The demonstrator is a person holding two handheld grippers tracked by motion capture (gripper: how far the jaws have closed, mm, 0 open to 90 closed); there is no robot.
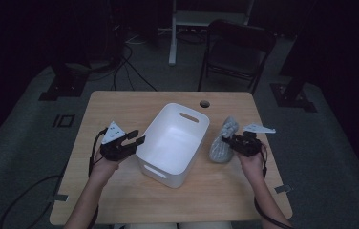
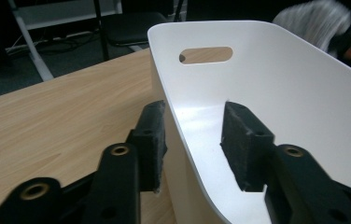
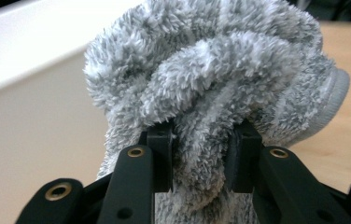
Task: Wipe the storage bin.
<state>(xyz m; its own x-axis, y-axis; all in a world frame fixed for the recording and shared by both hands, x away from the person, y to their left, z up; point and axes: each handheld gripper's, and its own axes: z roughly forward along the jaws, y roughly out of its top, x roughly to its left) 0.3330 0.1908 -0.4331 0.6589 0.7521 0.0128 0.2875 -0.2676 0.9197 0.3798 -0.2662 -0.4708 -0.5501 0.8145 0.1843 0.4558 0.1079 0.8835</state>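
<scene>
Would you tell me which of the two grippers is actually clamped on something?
The right gripper: its jaws pinch the fluffy grey cloth. The left gripper merely straddles the white bin's wall, unclamped.

Bin [image 1: 173,143] mid-table [image 1: 120,200], towel [image 1: 224,140] just right – chair [image 1: 237,50] behind.

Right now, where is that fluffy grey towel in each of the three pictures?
High view: the towel is right of centre, beside the white tub, pinched by the right claw.
Left gripper view: a blurred patch at the top right.
Right gripper view: centre, between the claw's jaws.
Shared landmark: the white tub.
</scene>
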